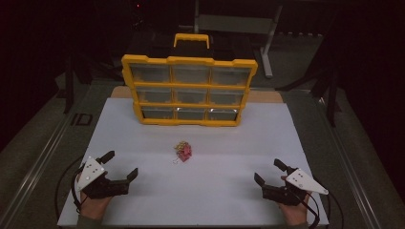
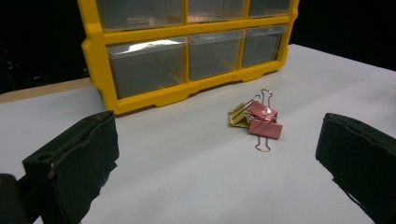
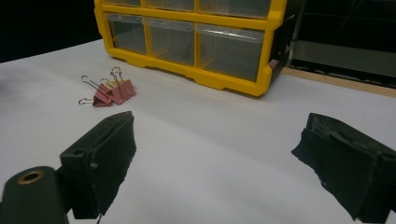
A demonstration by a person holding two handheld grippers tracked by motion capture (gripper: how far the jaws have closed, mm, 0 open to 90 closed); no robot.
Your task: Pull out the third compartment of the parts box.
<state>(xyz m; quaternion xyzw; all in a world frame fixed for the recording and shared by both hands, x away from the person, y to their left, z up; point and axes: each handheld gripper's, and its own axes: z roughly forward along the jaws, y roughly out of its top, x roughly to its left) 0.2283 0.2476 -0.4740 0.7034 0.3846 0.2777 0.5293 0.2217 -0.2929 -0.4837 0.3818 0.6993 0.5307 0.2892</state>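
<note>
Status: no work on the items has begun. The binder clips (image 1: 182, 150) lie untouched in a small heap at the centre of the counter (image 1: 143, 143), well apart from both grippers and a little nearer than the drawer cabinet (image 1: 189, 89). All that the frames suggest, grasping a clip and probably moving it toward a drawer, is still to be done.

Left gripper (image 1: 121, 166): at the near left of the counter, held in a hand (image 1: 94, 206). Its jaws stand wide apart with nothing between them. In the left gripper view the clips lie ahead, between the two jaws' lines of sight.

Right gripper (image 1: 269, 172): at the near right, likewise held in a hand (image 1: 295, 212). Its jaws are spread wide and hold nothing.

Materials and shapes:
- Binder clips: folded sheet-metal bodies, mostly pink with one gold-coloured, triangular in section, with thin looped wire handles. They overlap one another, so one clip may drag its neighbours when lifted.
- Drawer cabinet: rigid yellow plastic frame with a carry handle (image 1: 191, 39) on top, standing upright at the far side. It holds nine clear plastic drawers in three rows of three, all pushed in.
- Counter surface: flat, matte white sheet.
- Jaw pads: black, blocky, with a rough, slightly worn face.
</note>
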